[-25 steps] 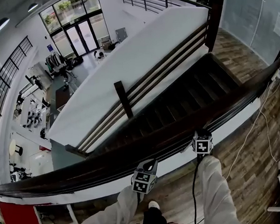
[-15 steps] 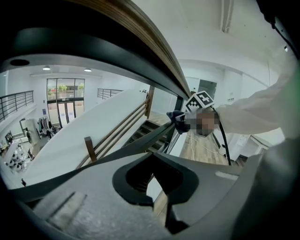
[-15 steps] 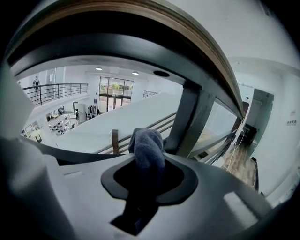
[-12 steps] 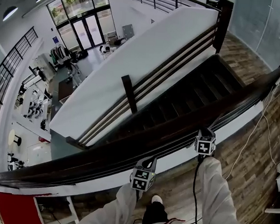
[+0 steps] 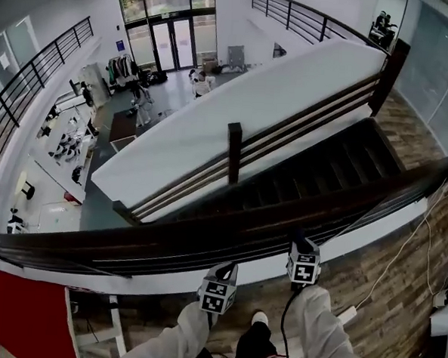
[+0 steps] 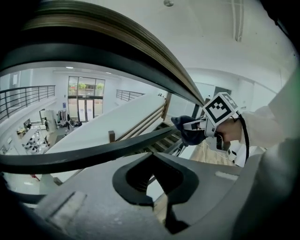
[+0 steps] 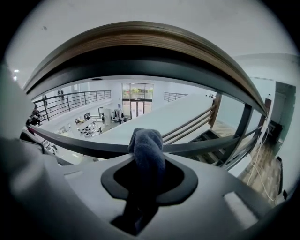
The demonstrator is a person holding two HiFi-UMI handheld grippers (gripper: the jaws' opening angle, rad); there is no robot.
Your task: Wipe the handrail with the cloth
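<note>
The dark wooden handrail (image 5: 205,238) runs across the head view from lower left to upper right, above a stairwell. In the right gripper view the handrail (image 7: 140,44) arches overhead. My right gripper (image 7: 140,201) is shut on a dark blue-grey cloth (image 7: 146,150) that sticks up out of its jaws. The cloth (image 6: 187,132) also shows in the left gripper view, just under the handrail (image 6: 117,40) and by a lower dark bar; I cannot tell whether it touches. My left gripper (image 6: 158,199) is shut and holds nothing. In the head view the left gripper (image 5: 224,273) and the right gripper (image 5: 299,246) sit against the rail's near side.
Beyond the rail a dark staircase (image 5: 323,173) with a white side wall (image 5: 236,99) drops to a hall far below. A thin dark bar (image 7: 206,147) runs under the handrail. A white cable (image 5: 401,246) trails over the wood floor (image 5: 398,299) at the right.
The head view has swung, so the staircase and rail sit differently in frame. Both grippers now show lower and a little further left along the rail, still close to its near side.
</note>
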